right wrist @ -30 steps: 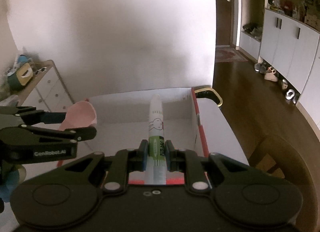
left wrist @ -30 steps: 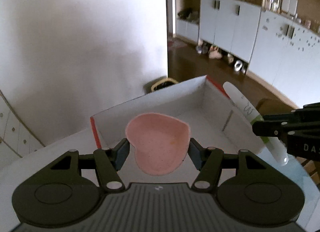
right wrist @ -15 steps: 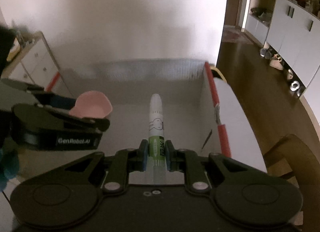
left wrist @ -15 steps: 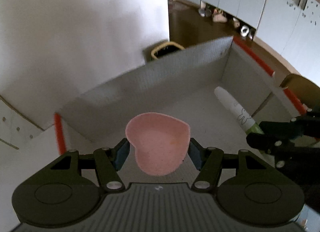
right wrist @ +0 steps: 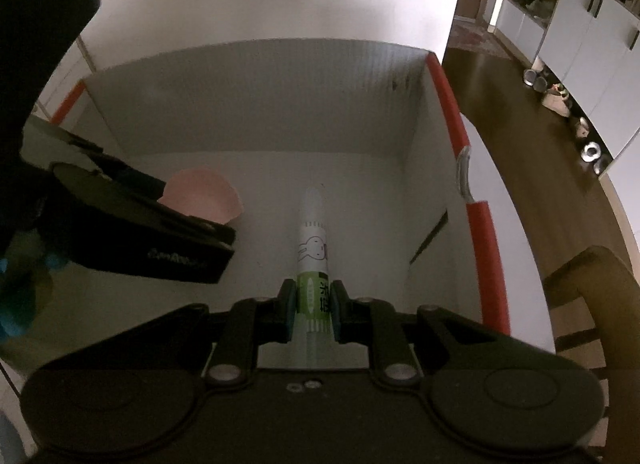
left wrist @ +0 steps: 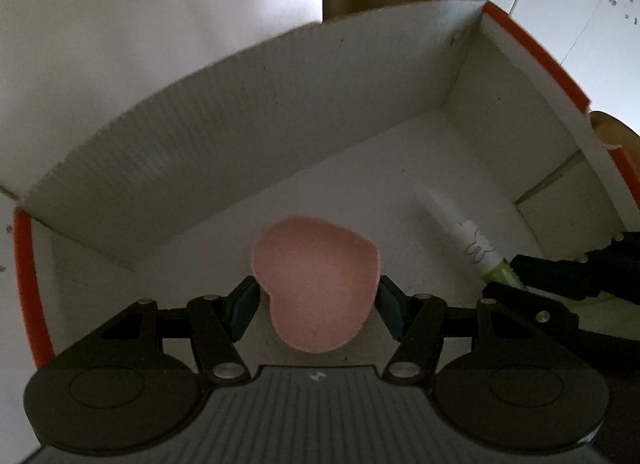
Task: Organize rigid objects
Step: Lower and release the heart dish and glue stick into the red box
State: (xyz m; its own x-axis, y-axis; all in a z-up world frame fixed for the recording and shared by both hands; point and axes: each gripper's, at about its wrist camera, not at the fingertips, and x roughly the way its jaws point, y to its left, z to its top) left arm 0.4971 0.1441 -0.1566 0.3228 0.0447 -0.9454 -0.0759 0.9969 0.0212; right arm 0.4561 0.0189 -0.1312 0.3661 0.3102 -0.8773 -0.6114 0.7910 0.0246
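My left gripper (left wrist: 316, 304) is shut on a pink heart-shaped dish (left wrist: 316, 280) and holds it inside a white cardboard box (left wrist: 240, 116) with orange rims, close above its floor. My right gripper (right wrist: 313, 310) is shut on a white and green tube with a rabbit drawing (right wrist: 313, 252), pointing into the same box (right wrist: 260, 104). The tube (left wrist: 472, 244) shows to the right of the dish in the left wrist view. The dish (right wrist: 200, 198) and the left gripper show at the left in the right wrist view.
The box's far wall (right wrist: 256, 76) and right wall (right wrist: 428, 168) stand close ahead. A wooden chair back (right wrist: 588, 288) is at the right. White cabinets (right wrist: 592, 36) and shoes (right wrist: 560, 96) are on the dark floor beyond.
Both grippers have moved forward and down into the box with their objects; the box walls now fill both views. Neither grip has changed.
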